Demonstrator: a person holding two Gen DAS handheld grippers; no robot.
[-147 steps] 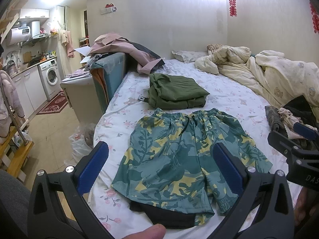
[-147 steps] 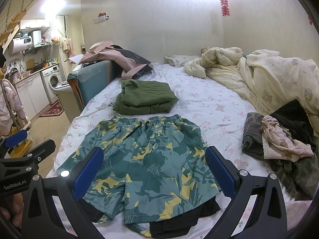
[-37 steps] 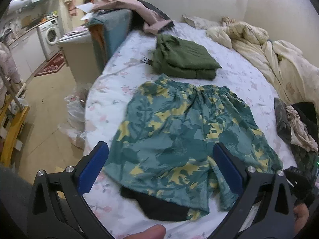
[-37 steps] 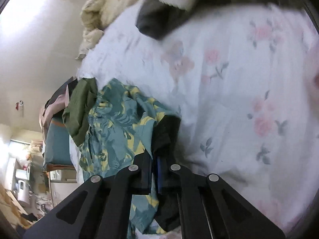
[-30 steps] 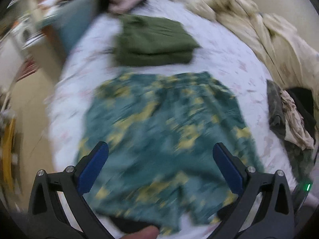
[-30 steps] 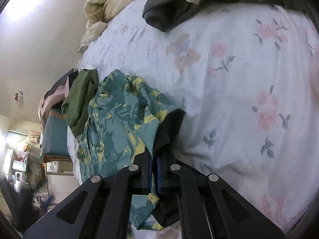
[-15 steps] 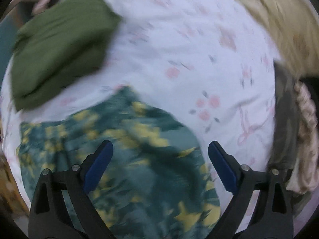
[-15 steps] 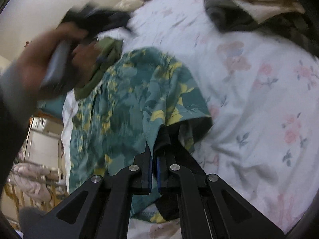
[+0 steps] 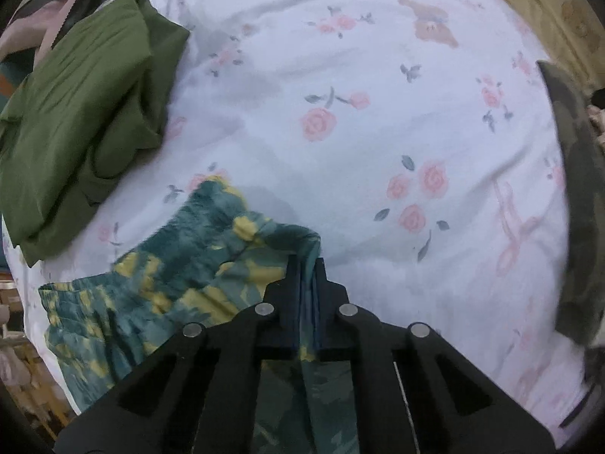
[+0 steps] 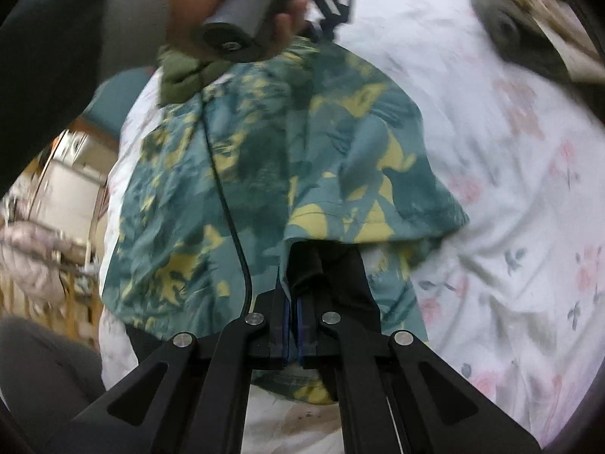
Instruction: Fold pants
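Left wrist view: the left gripper point(image 9: 305, 265) has its jaws pressed together on a bunched fold of the camouflage shorts point(image 9: 159, 287) — teal cloth with yellow blotches, pinched right at the tips and running back between the two arms. From the jaws the shorts spill away to the left and slightly behind, their gathered waistband edge lying on the bed sheet point(image 9: 359, 143), which is white with pink roses. Ahead of the jaws and to their right the sheet lies bare and rumpled. Far off to the front-left sits a folded olive-green garment point(image 9: 75, 113), well apart from the shorts. At the far right edge lies a dark grey-green piece of clothing point(image 9: 574, 204), blurred.

Right wrist view: the right gripper point(image 10: 298, 268) is likewise closed, its jaws clamped on a hem of the shorts point(image 10: 264, 151) together with a black inner lining point(image 10: 340, 280) that hangs just to the right of the tips. The shorts spread forward and to the left from the jaws, draped over the bed. A thin black cord point(image 10: 230, 212) runs across the cloth left of the jaws. Far ahead, above the shorts, the person's left hand point(image 10: 234, 3) grips a grey handle — the picture there is smeared.
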